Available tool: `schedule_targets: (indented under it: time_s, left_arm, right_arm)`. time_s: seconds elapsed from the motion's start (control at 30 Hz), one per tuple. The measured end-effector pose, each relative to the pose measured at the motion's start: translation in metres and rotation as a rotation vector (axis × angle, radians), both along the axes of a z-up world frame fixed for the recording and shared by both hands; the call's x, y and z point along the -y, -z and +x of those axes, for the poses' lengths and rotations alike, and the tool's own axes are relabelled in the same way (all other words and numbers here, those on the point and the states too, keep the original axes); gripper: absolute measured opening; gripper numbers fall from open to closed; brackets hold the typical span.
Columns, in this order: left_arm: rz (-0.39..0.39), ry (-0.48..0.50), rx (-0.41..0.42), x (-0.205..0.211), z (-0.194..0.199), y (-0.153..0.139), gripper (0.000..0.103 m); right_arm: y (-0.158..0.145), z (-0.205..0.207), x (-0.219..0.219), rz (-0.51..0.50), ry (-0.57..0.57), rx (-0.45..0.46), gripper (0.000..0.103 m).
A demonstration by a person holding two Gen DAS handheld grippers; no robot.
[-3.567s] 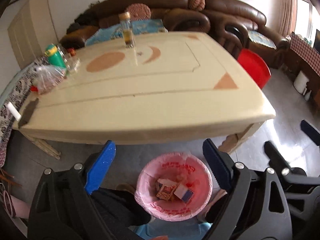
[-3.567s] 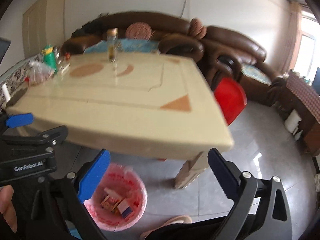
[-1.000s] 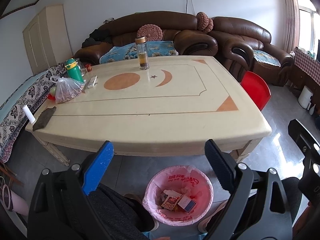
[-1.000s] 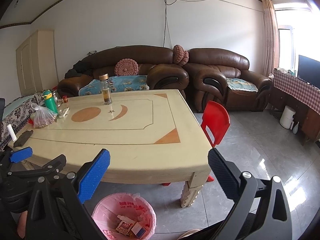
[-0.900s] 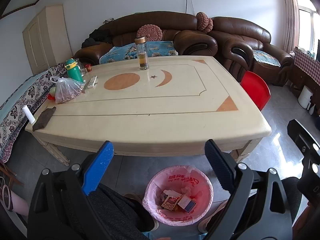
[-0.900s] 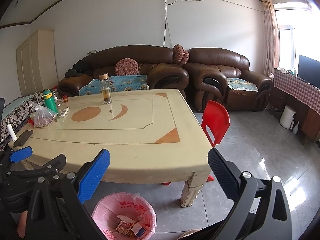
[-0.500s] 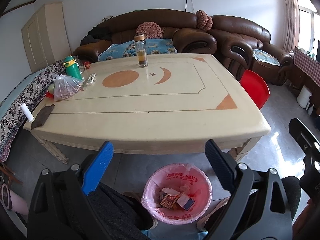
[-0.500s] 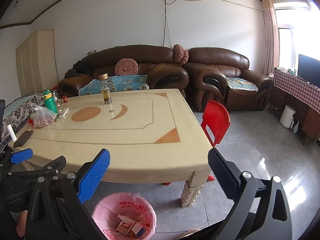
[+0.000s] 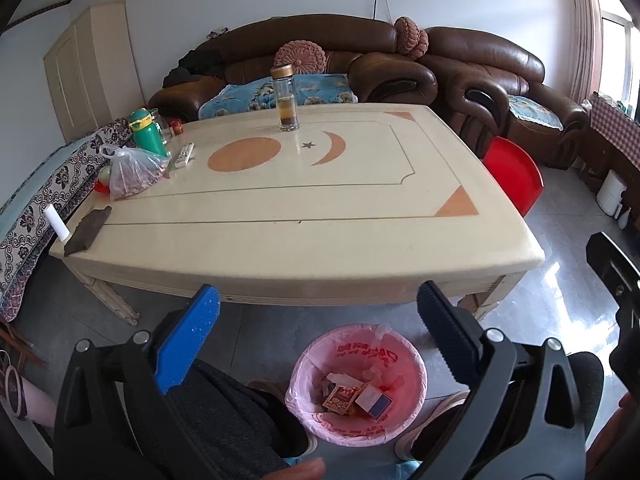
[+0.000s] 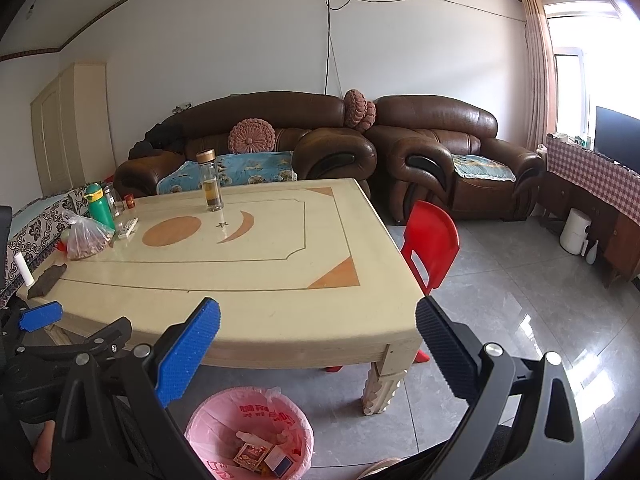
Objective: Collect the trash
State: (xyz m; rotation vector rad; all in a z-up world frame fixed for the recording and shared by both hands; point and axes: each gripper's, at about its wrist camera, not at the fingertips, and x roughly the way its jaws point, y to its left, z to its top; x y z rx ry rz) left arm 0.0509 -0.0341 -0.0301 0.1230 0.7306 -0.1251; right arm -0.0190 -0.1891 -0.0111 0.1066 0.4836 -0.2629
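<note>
Boxes and wrappers (image 9: 354, 394) lie in pink-lined bin (image 9: 304, 364) below tabletop (image 9: 320, 240) edge; left tool (image 9: 318, 312) opening, empty, right tool (image 10: 316, 320) wide, empty; collection looks nearly done.

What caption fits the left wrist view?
Left gripper, jaws opening and empty, above pink-lined bin by the table.

White walls (image 10: 240, 40) with a dark trim line near the ceiling enclose a grey tiled floor (image 10: 520, 300) that shines with window glare. A brown leather sofa (image 10: 260, 136) and armchair (image 10: 452, 152) stand behind a large cream table (image 10: 260, 272). A red chair (image 10: 432, 240) sits beside it. A cream cabinet (image 10: 68, 128) stands left; a curtained window (image 10: 572, 80) glows right.
</note>
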Motion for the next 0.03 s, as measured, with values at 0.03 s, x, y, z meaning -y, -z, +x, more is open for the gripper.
schedule_targets:
  time_s: [0.03]
  left_arm:
    - [0.001, 0.003, 0.0, 0.0004, -0.0003, -0.0003, 0.097]
  right_arm:
    - [-0.0005, -0.0002, -0.0005, 0.0, 0.0, 0.001, 0.096]
